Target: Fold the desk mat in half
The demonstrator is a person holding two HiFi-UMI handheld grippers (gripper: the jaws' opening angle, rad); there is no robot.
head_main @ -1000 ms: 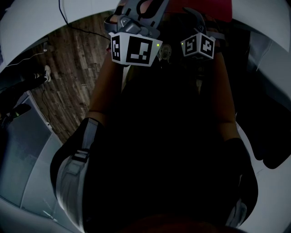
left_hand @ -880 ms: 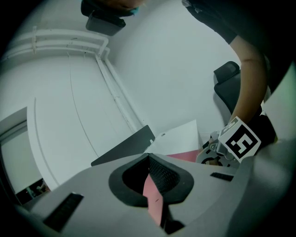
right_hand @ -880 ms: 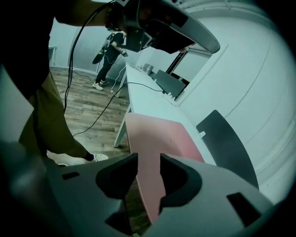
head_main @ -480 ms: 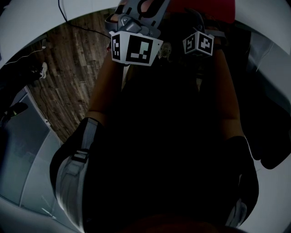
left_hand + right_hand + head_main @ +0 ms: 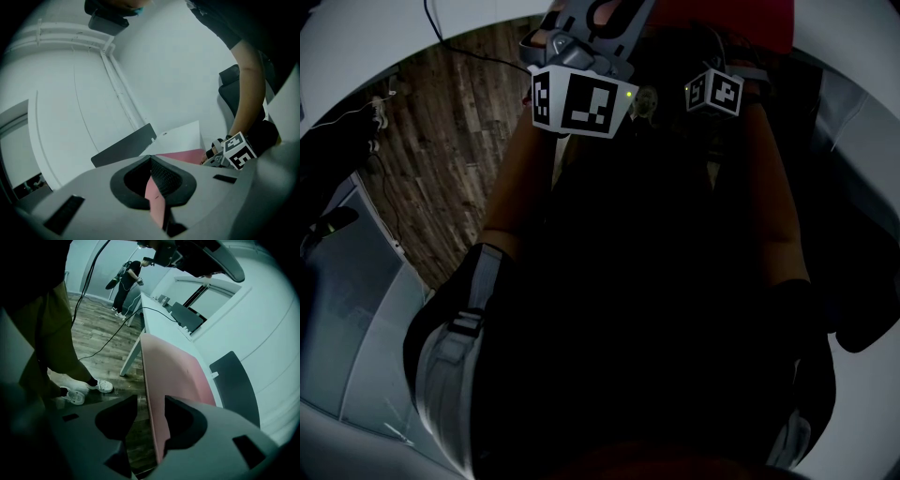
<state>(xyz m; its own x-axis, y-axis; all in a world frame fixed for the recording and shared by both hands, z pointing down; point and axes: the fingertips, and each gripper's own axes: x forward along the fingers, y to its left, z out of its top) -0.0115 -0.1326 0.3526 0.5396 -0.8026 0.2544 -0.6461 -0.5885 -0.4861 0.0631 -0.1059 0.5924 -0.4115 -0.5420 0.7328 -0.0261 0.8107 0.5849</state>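
Left claw (image 5: 152, 176) was clamped on the pink mat (image 5: 176, 366) edge. Right claw (image 5: 151, 401) was opening, mat edge between its jaws but not pinched. Rest of mat lay along the white surface (image 5: 152, 310).

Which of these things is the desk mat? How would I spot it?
Find the long white table. The desk mat is the thin sheet spread on it. It alone is pink; the pad beside it is dark grey.
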